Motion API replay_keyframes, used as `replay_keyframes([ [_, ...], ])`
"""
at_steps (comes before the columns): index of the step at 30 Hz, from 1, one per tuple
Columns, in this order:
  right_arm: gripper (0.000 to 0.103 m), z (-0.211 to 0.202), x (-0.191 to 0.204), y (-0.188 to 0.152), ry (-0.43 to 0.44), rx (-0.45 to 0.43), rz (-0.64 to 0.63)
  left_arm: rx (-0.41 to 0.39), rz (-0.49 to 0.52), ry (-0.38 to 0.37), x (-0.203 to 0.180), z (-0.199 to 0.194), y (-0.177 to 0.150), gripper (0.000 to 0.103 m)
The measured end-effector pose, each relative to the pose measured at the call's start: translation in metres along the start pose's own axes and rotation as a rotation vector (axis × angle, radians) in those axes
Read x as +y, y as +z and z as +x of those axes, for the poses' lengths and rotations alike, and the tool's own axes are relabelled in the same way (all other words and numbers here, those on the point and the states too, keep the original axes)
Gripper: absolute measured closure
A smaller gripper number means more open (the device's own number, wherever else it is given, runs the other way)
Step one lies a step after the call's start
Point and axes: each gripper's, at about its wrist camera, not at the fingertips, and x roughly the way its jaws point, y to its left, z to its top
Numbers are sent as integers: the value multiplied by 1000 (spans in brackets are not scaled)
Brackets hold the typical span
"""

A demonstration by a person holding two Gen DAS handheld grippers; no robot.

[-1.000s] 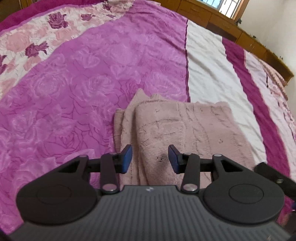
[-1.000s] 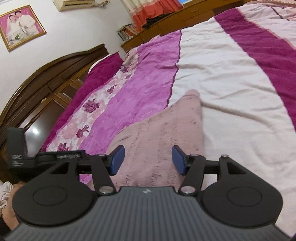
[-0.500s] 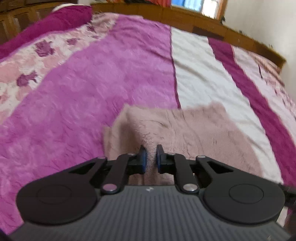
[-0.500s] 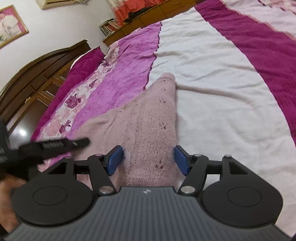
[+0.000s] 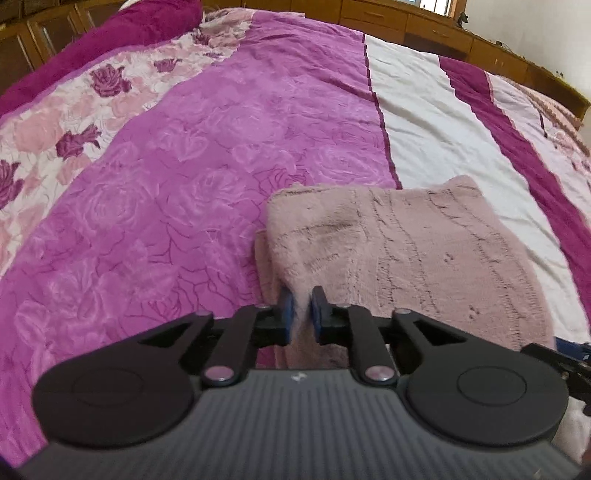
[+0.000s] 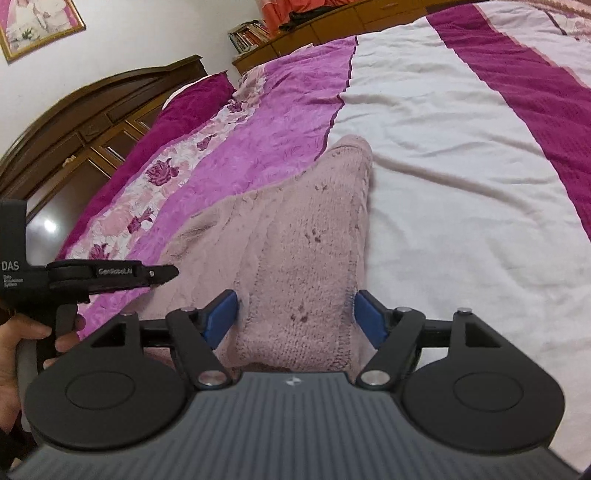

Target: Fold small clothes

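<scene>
Tongs first: your left tongs (image 5: 302,312) pinch a raised fold at the near left corner of the pink knitted garment (image 5: 406,258), the blue pads almost together with fuzzy cloth squeezed between them; the jaws have just eased a touch wider, yet the cloth sits pressed in the gap. Your right tongs (image 6: 295,317) stand spread, and their jaws have just been opening. The garment's near edge lies between the two blue pads (image 6: 221,317), the right-hand pad close against the knit, the left-hand one just clear of it.

In the right wrist view you see your left hand (image 6: 22,343) wrapped around the handle of the other tool at the left edge, its black nose reaching over the garment's left side.

The garment lies folded into a thick strip on the bed (image 5: 166,184), across the seam where the bright purple rose-patterned band of the cover meets the white band. Further left on the cover runs a pale floral stripe, further right a dark magenta stripe. A dark wooden headboard (image 6: 92,107) and a framed picture (image 6: 37,26) stand beyond the bed, with low wooden cabinets (image 5: 424,22) along the far side.
</scene>
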Motion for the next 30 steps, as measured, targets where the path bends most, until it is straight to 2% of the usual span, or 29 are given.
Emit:
replay_keyframes([
  [2,26,-1,-8,5,14,5,31,4,-32,-14,4,-6,2,56],
  [4,25,-1,-18,11,26,9,72,-6,-59,-41,6,-14,2,44],
  [7,21,4,-34,18,47,17,141,30,-84,-56,7,-15,2,36],
  [10,19,15,-47,22,75,52,205,106,-126,-67,9,-4,-2,36],
  [14,17,35,-49,23,102,93,218,141,-221,-91,17,9,-9,36],
  [16,17,48,-49,23,133,123,221,159,-288,-140,23,14,-11,36],
  [18,15,61,-49,23,177,145,240,175,-365,-223,29,21,-14,36],
  [20,15,70,-48,25,193,153,270,175,-403,-256,32,27,-17,38],
  [21,18,73,-47,27,206,159,285,167,-400,-263,32,27,-18,44],
  [22,24,77,-47,29,221,165,304,152,-399,-271,32,27,-19,56],
  [23,37,78,-49,31,224,168,325,143,-406,-281,32,25,-19,64],
  [26,48,74,-50,38,239,168,364,129,-418,-309,29,19,-17,70],
  [30,51,42,-34,56,260,126,323,93,-399,-396,16,-1,-11,71],
])
